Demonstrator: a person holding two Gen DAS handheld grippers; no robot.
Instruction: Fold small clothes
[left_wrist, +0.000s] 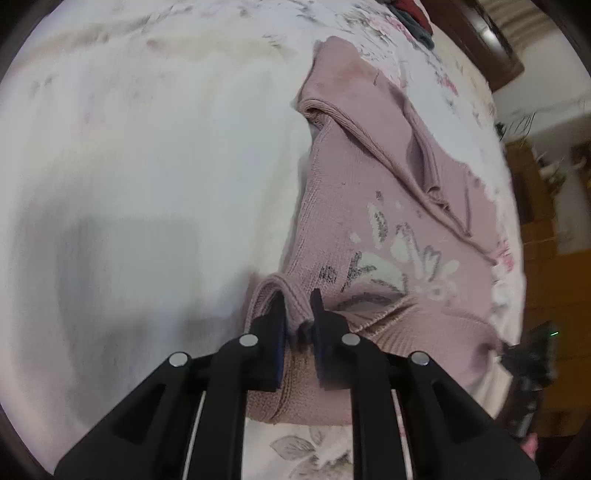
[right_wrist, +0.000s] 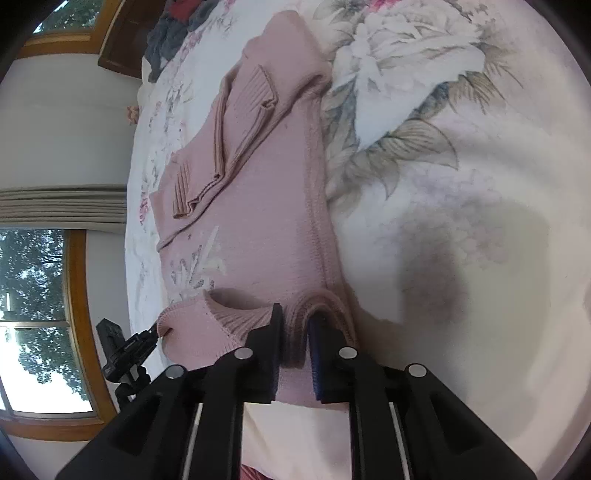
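Two grippers hold the same pink knitted sweater (left_wrist: 369, 206) by its ribbed edge. The left gripper (left_wrist: 300, 317) has its fingers nearly closed on a bunched fold of the knit, and the right gripper (right_wrist: 295, 325) pinches another fold the same way. In the right wrist view, the left gripper shows at eight o'clock, gripping the far corner. The sweater lies on a floral bedsheet (right_wrist: 424, 110), sleeves folded across its body. Dark clothes (right_wrist: 173, 33) sit heaped at eleven o'clock, near a window (right_wrist: 40, 317).

no legible text, labels, numbers or signs anywhere
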